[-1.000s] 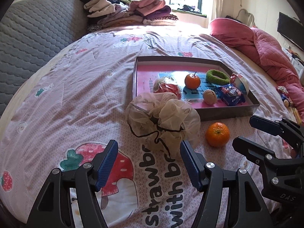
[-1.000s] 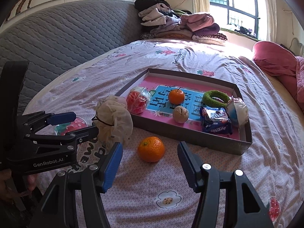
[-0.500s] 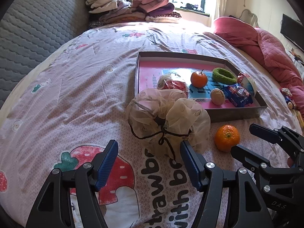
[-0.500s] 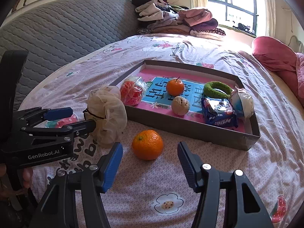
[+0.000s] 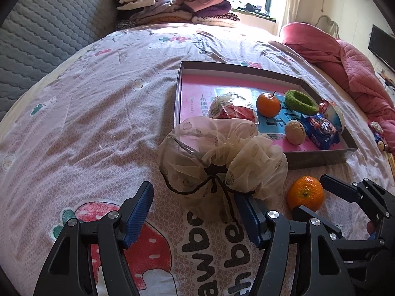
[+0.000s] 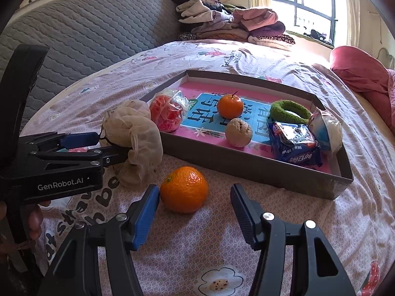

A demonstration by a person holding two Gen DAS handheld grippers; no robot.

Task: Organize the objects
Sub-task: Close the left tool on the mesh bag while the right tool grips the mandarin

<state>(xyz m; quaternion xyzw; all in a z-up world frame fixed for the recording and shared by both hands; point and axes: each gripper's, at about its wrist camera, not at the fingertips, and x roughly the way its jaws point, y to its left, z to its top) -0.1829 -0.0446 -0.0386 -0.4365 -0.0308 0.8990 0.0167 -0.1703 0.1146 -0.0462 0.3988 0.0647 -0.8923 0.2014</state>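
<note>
Two things lie on the bed outside the box (image 6: 259, 172), so I judge they are the ones left to put away. The mesh bag (image 5: 222, 157) sits in the lower middle of the left wrist view, just in front of the box's near wall. The loose orange (image 6: 184, 188) lies beside it, in the lower middle of the right wrist view.

Each tool is aimed at its own object, which explains how they are held. The left tool (image 5: 195, 215) is wide open and holds nothing; the bag's lower end and black drawstring lie between its blue pads. One pad seems to touch the fabric, but I cannot tell for sure. The right tool (image 6: 193, 213) is also wide open and empty, with the orange just ahead of its fingers, close to the left one.

The bag is a pale, thin, crumpled net, gathered at a dark knot, soft and shapeless. The orange is round, bright and a little glossy. The box already holds another orange (image 6: 230, 106), a green ring (image 6: 290, 112) and a blue snack packet (image 6: 295, 144).
</note>
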